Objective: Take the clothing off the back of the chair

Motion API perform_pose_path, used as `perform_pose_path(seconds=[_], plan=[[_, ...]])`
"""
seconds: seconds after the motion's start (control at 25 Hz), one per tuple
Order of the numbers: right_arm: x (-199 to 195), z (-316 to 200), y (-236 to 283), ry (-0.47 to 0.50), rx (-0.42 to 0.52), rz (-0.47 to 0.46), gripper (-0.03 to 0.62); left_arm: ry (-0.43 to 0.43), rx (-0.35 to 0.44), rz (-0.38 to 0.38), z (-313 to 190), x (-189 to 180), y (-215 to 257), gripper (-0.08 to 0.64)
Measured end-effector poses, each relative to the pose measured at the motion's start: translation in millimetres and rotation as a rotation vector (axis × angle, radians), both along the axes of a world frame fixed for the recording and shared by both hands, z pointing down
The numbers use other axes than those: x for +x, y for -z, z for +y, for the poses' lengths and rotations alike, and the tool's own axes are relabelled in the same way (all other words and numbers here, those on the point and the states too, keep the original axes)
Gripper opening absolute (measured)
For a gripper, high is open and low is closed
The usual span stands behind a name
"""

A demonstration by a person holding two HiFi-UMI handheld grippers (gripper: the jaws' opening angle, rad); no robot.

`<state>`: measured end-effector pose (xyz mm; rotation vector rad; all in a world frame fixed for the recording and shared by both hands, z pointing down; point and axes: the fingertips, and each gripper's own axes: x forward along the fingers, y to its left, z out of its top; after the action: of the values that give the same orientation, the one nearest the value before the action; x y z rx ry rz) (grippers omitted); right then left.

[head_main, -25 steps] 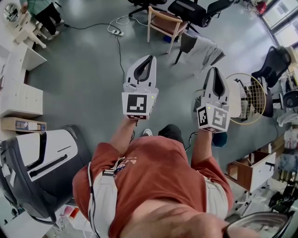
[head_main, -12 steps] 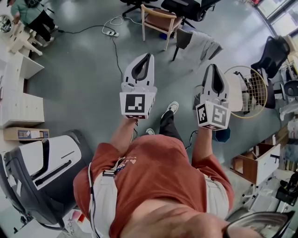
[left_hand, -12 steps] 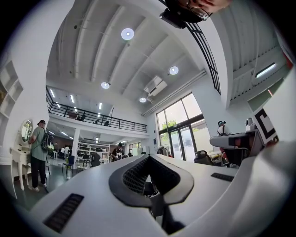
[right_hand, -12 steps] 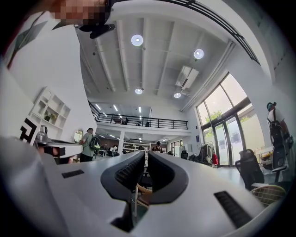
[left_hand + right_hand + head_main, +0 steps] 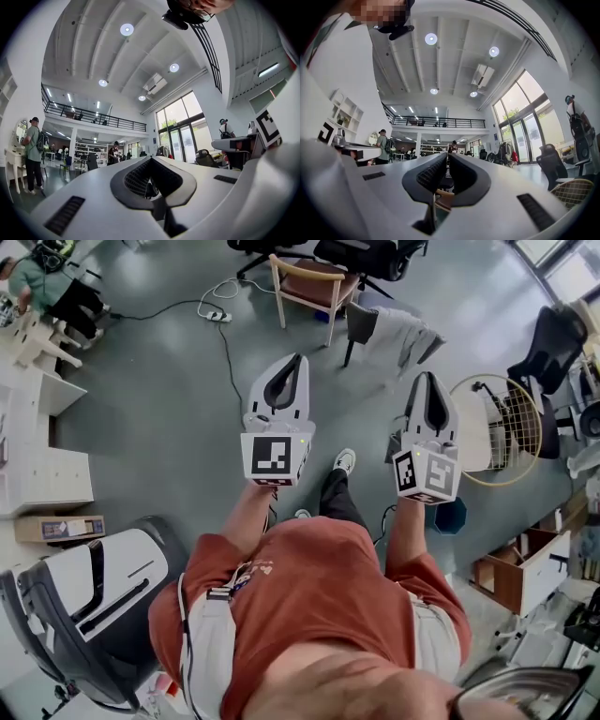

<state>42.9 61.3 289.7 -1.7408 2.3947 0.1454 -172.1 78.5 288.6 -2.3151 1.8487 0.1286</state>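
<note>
A grey garment [image 5: 405, 336] hangs over the back of a dark chair [image 5: 360, 324] on the floor at the upper right of the head view. Both grippers are held out side by side in the air, well short of it. My left gripper [image 5: 300, 356] points toward the floor to the left of the chair, its jaws together with nothing between them. My right gripper [image 5: 428, 374] points just below the garment and is also shut and empty. In the left gripper view [image 5: 151, 159] and the right gripper view [image 5: 447, 154] the tips meet over a distant hall.
A wooden chair [image 5: 305, 282] stands left of the dark one, with black office chairs [image 5: 375, 251] behind. A power strip and cable [image 5: 214, 315] lie on the floor. A round wire basket [image 5: 497, 427] is at the right, white cabinets [image 5: 37, 456] at the left, a large white-and-black machine [image 5: 84, 606] at the lower left.
The person has stepped forward: a shoe now shows ahead and the floor things have slid in the picture. Both grippers stay held out and shut.
</note>
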Motion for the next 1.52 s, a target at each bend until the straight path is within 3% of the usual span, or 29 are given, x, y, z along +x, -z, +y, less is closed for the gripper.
perform_pose_path(seconds=[0.96,1.52], plan=[[109,-246,-14,-0.048,-0.06,-0.04,0.037,-0.034,-0.022,-0.003,-255,108,3,0.014],[156,-300,-21,-0.041,-0.064,-0.051,0.037,-0.026,-0.015,-0.001,-311,155,2,0.014]])
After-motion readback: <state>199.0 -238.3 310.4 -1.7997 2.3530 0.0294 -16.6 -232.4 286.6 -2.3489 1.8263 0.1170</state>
